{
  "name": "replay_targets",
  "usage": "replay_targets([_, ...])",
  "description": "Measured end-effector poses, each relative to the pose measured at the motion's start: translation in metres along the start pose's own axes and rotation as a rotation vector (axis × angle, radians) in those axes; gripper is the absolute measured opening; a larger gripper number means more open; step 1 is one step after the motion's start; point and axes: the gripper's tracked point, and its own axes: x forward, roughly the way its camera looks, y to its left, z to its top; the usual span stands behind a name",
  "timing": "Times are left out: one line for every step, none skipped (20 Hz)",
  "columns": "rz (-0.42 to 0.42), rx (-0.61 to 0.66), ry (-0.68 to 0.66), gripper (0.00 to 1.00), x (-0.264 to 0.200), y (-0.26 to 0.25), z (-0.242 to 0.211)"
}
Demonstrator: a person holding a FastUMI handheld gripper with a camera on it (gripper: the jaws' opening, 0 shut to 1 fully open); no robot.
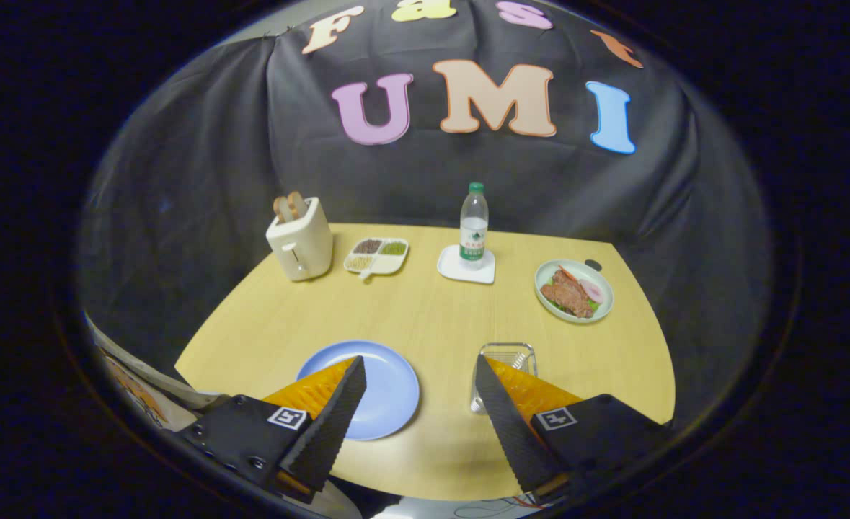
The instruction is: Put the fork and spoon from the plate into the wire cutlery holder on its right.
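Hand-held gripper: fingers spread wide, holding nothing, above the near edge of the tabletop.
Plate: blue, partly behind the left finger; no fork or spoon visible on its bare part.
Wire cutlery holder: right of the plate, partly behind the right finger; contents unclear.
Beyond: toaster, divided snack dish, water bottle, plate of meat.

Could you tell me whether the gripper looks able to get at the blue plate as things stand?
Probably yes. The gripper is open and holds nothing, and the blue plate lies just ahead of its left finger on the bare table, with nothing in between.
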Motion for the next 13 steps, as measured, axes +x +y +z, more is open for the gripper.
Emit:
replay_targets([-0.001, 0.026, -0.052, 0.98, -0.001, 0.006, 0.006])
replay_targets([-0.004, 0.046, -0.099, 0.98, -0.004, 0.011, 0.012])
replay_targets([-0.005, 0.058, -0.139, 0.97, -0.005, 0.017, 0.018])
replay_targets([-0.013, 0.058, -0.215, 0.97, -0.010, 0.022, 0.030])
replay_targets([-0.014, 0.042, -0.271, 0.96, -0.013, 0.027, 0.041])
replay_targets([-0.028, 0.031, -0.306, 0.96, -0.019, 0.029, 0.045])
replay_targets([-0.045, 0.027, -0.334, 0.96, -0.025, 0.030, 0.047])
replay_targets([-0.055, 0.029, -0.357, 0.96, -0.028, 0.036, 0.049])
replay_targets([-0.073, 0.036, -0.406, 0.96, -0.031, 0.037, 0.057])
replay_targets([-0.095, 0.041, -0.445, 0.96, -0.036, 0.038, 0.063])
replay_targets([-0.115, 0.042, -0.483, 0.96, -0.043, 0.038, 0.071])
replay_targets([-0.132, 0.038, -0.526, 0.96, -0.051, 0.040, 0.076])
replay_targets([-0.137, 0.029, -0.552, 0.96, -0.056, 0.044, 0.081])
